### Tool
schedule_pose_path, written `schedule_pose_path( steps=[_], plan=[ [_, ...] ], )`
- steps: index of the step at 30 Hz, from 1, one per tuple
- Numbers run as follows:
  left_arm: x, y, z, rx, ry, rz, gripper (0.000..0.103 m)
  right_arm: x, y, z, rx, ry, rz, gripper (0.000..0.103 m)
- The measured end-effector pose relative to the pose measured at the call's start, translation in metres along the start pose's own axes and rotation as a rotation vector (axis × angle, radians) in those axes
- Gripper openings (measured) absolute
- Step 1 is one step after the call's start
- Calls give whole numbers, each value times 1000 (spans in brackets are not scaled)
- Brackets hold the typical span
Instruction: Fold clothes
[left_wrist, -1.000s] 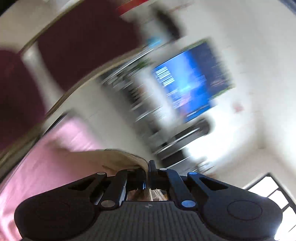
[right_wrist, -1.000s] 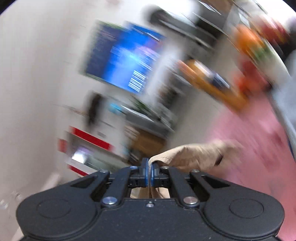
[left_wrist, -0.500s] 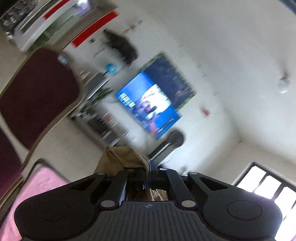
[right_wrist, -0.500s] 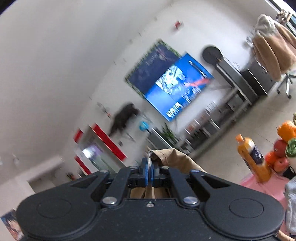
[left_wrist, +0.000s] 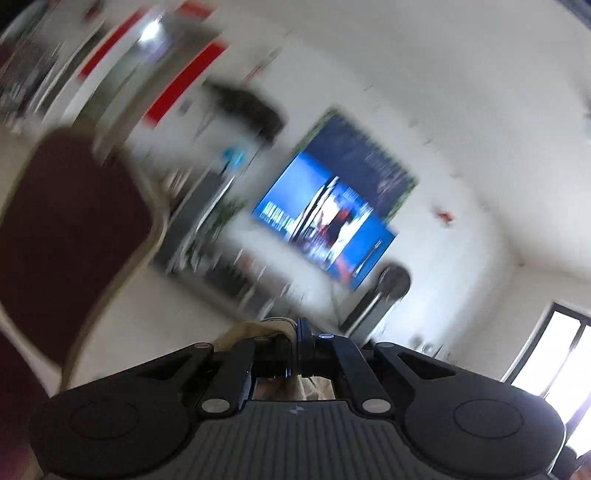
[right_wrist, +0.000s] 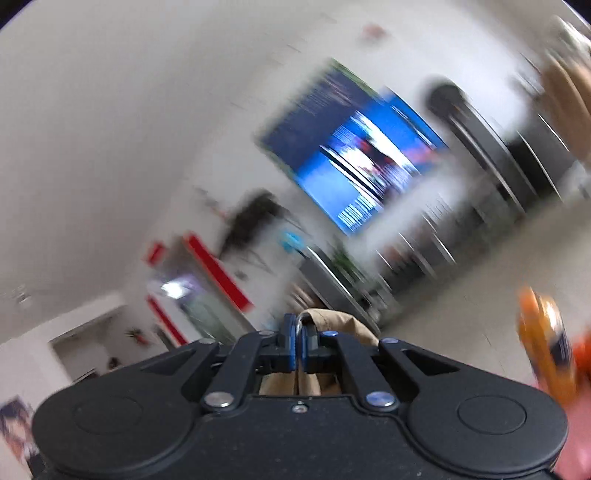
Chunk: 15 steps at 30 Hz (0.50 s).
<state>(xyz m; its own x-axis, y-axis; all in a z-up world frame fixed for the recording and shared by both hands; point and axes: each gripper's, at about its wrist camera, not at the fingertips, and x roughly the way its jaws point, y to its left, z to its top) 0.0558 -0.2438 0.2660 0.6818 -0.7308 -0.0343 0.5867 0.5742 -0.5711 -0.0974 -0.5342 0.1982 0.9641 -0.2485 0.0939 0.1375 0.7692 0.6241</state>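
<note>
Both left tongs (left_wrist: 298, 345) and right tongs (right_wrist: 300, 345) clamped on tan garment (right_wrist: 341, 325); soft, light, limp, best pinched at edges

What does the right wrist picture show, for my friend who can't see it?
The right gripper is shut on a fold of tan cloth and points into a blurry room. Behind it a blue TV hangs on a white wall, and an orange bottle stands at the right edge.
</note>
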Motion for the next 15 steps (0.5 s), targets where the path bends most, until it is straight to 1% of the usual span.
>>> schedule_pose_path(
  steps=[1, 2, 3, 5, 8, 12, 14, 15],
  plan=[
    [-6, 4, -9, 7, 16, 2, 1, -8, -4, 0, -13, 4, -7, 3],
    [-11, 8, -19, 15, 32, 3, 1, -15, -13, -5, -12, 27, -23, 3],
    [-12, 19, -35, 6, 74, 17, 1, -22, -24, -11, -9, 56, -44, 4],
    [-8, 46, -74, -31, 190, 59, 1, -28, -58, -38, 27, 155, -130, 4],
    [3, 97, -145, -137, 362, 147, 1, -36, -118, -96, 143, 290, -242, 4],
    [16, 158, -244, -205, 533, 324, 1, -51, -176, -189, 237, 472, -403, 4],
    [29, 186, -281, -224, 627, 433, 1, -59, -202, -233, 260, 560, -487, 4],
    [30, 197, -295, -232, 664, 475, 2, -64, -215, -250, 283, 597, -517, 4]
  ],
)
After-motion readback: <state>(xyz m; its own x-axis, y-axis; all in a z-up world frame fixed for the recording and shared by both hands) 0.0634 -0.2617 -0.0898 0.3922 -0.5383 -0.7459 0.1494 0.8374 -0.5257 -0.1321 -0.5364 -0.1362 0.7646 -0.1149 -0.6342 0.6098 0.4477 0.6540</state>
